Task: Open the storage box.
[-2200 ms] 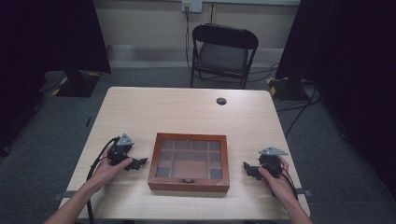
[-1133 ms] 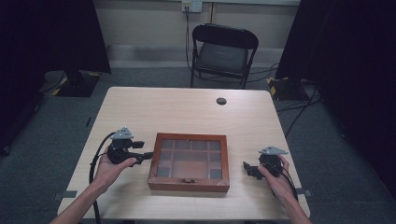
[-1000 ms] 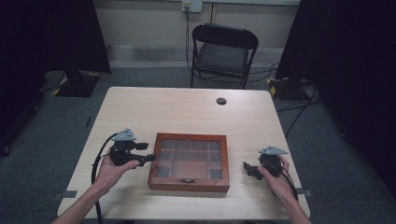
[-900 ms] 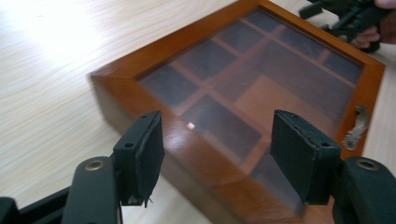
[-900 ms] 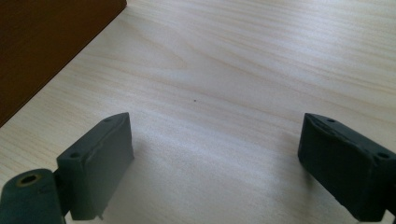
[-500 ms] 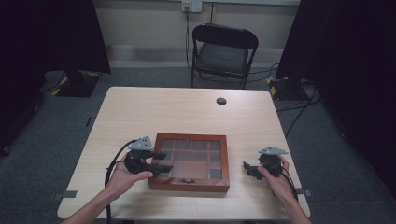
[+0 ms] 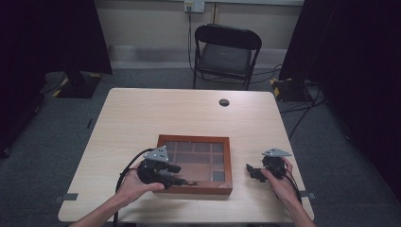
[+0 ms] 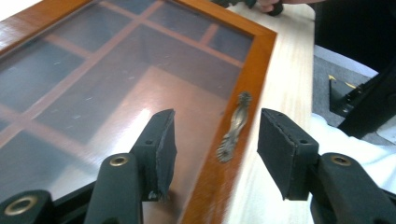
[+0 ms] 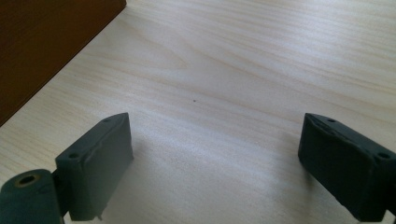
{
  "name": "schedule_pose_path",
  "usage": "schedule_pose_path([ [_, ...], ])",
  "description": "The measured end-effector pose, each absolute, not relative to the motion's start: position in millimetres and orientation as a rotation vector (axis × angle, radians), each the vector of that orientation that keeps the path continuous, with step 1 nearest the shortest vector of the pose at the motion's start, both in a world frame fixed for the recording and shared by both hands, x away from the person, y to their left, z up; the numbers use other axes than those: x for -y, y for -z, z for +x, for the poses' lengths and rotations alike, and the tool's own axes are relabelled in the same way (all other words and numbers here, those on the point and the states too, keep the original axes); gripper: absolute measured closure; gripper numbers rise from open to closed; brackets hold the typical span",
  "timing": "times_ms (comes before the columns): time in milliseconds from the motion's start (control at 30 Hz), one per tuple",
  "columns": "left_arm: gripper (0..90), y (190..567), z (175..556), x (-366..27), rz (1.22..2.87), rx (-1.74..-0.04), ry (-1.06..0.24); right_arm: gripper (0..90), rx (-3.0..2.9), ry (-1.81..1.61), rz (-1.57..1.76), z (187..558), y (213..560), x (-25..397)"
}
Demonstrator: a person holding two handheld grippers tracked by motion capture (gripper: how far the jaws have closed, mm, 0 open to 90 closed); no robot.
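Note:
A brown wooden box [image 7: 222, 187] with a glass lid over several compartments lies shut near the table's front edge. My left gripper [image 7: 185, 178] hovers over its front left part. In the left gripper view, my left gripper [image 8: 216, 148] is open, its jaws standing on either side of the small brass handle [image 8: 235, 125] on the lid's front rail [image 8: 261, 51], not touching it. My right gripper [image 7: 250, 171] rests on the table to the right of the box. In the right gripper view, that gripper [image 9: 215, 163] is open over bare wood, with the box's side [image 9: 46, 42] at the upper left.
A small black round disc [image 7: 224, 102] sits at the far side of the light wooden table [image 7: 142, 118]. A black folding chair [image 7: 227, 49] stands behind the table. Cables [image 7: 302, 113] lie on the grey floor at the right.
My left gripper has moved right, from the table beside the box to over the box's front edge and around its handle. The right gripper has stayed put.

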State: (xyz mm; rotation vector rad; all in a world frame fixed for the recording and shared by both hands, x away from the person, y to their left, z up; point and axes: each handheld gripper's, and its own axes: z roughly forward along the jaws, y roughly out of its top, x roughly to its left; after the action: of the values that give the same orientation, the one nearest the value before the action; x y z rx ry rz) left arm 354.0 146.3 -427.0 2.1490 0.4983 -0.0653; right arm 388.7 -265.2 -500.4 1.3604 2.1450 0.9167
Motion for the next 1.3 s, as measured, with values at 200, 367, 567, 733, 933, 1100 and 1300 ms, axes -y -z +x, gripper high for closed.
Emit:
schedule_pose_path([
  [200, 59.2, 425, 354, -127, 2.190, -0.413, 0.085, 9.2, -2.146, -0.917, 1.360, 389, 500, 265],
  [367, 69.4, 427, 354, -116, 2.194, -0.376, 0.111, 9.2, -2.145, -0.917, 1.360, 389, 500, 265],
  [567, 75.8, 431, 355, -114, 2.205, -0.378, 0.114, 9.2, -2.146, -0.917, 1.360, 389, 500, 265],
  [733, 74.5, 433, 354, -114, 2.186, -0.375, 0.105, 9.2, -2.145, -0.917, 1.360, 389, 500, 265],
  [933, 73.3, 438, 355, -114, 2.223, -0.377, 0.090, 9.1, -2.146, -0.917, 1.359, 389, 500, 265],
  [1100, 76.8, 439, 352, -113, 2.217, -0.354, 0.044, 9.1, -2.147, -0.918, 1.359, 389, 500, 265],
  [1300, 80.0, 443, 348, -114, 2.186, -0.344, 0.000, 9.1, -2.145, -0.917, 1.360, 389, 500, 265],
])
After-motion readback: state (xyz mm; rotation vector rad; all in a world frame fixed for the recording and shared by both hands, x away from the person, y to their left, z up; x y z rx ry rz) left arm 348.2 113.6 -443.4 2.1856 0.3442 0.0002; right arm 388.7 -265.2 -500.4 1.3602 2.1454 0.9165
